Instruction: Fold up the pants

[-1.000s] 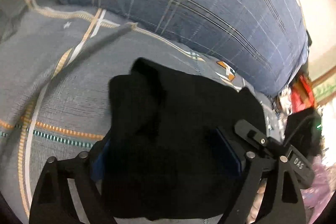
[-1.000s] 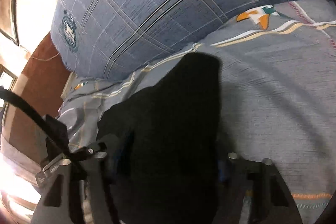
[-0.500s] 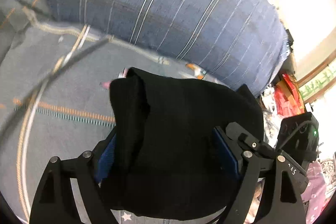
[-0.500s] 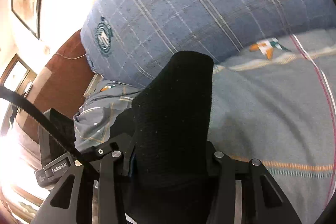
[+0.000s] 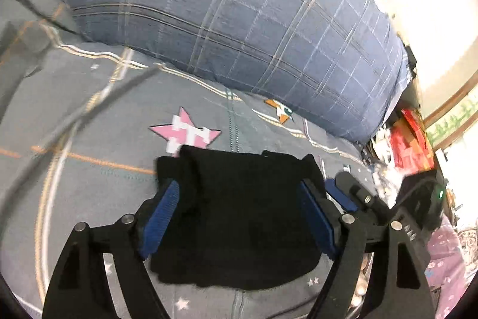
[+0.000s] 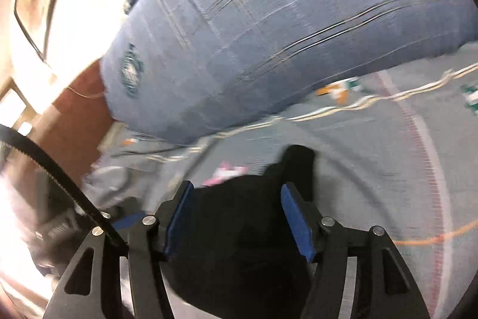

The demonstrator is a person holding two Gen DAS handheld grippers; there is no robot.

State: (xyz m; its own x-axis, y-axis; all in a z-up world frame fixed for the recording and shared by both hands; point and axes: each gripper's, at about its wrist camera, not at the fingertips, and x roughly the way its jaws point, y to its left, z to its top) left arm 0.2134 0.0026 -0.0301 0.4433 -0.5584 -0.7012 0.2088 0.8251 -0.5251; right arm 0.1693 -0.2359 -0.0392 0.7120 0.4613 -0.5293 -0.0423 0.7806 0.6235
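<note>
The black pants (image 5: 239, 214) lie in a folded bundle on the grey patterned bedsheet (image 5: 89, 124). My left gripper (image 5: 239, 190) is open, its blue pads (image 5: 162, 214) standing on either side of the bundle with a gap to the cloth. In the right wrist view the pants (image 6: 239, 235) lie between the spread blue pads (image 6: 294, 220) of my right gripper (image 6: 236, 199), which is also open. A corner of the cloth sticks up just past the right pad. The right wrist view is blurred by motion.
A big blue plaid pillow (image 5: 239, 20) lies across the bed just beyond the pants, also in the right wrist view (image 6: 269, 35). A pink star print (image 5: 185, 133) shows on the sheet. Red bags and clutter (image 5: 409, 139) stand past the bed's right side. A brown headboard (image 6: 74, 124) is at left.
Both grippers held the pants up off the bed; now the bundle rests on the sheet and both pairs of jaws have opened and drawn back from it.
</note>
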